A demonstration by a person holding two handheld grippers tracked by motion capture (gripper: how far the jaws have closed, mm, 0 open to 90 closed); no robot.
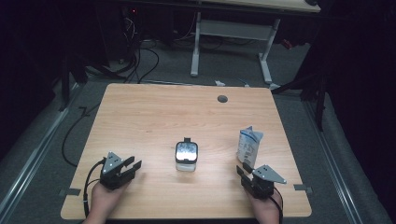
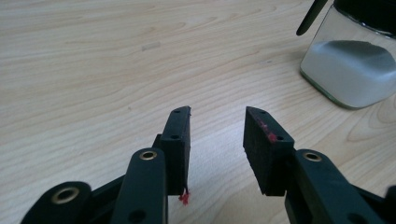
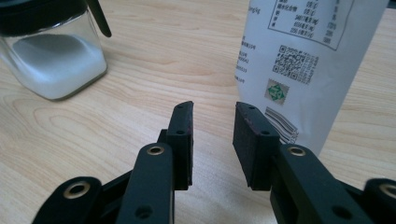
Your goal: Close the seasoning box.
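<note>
- Stood near the middle of the wooden bench [image 1: 149, 116]: a square glass jar [image 1: 186, 157] with a black lid, partly filled with white powder, upright.
- Stood to the right of the jar, well apart from it: a white pouch [image 1: 249, 145] with printed text, a QR code and a small green mark, upright with its top crumpled.
- Rested at the near left edge of the bench: the left hand-held gripper [image 1: 132, 166], held in a hand [image 1: 103, 198] coming in from the bottom, jaws pointed toward the jar.
- Seen in the left gripper view: the left hand-held gripper [image 2: 217, 140] with its 2 black jaws moderately parted, nothing between them, bare wood in the gap; a fleck of red at the lower edge of 1 pad.
- Seen at the upper right of that same view: the jar [image 2: 350, 60], apart from the jaws.
- Rested at the near right edge of the bench: the right hand-held gripper [image 1: 243, 173], held in the other hand [image 1: 266, 210], just below the pouch.
- Seen in the right gripper view: the right hand-held gripper [image 3: 212, 135] with jaws narrowly parted, gripping nothing, bare wood between the pads.
- Stood just beyond the right-hand jaw in that view: the pouch [image 3: 303, 70], not between the pads; could not tell whether touching.
- Seen at the upper left of that view: the jar [image 3: 51, 56], well clear of the jaws.
- Seen at the far side of the bench top: a small round cable hole [image 1: 222, 99].
</note>
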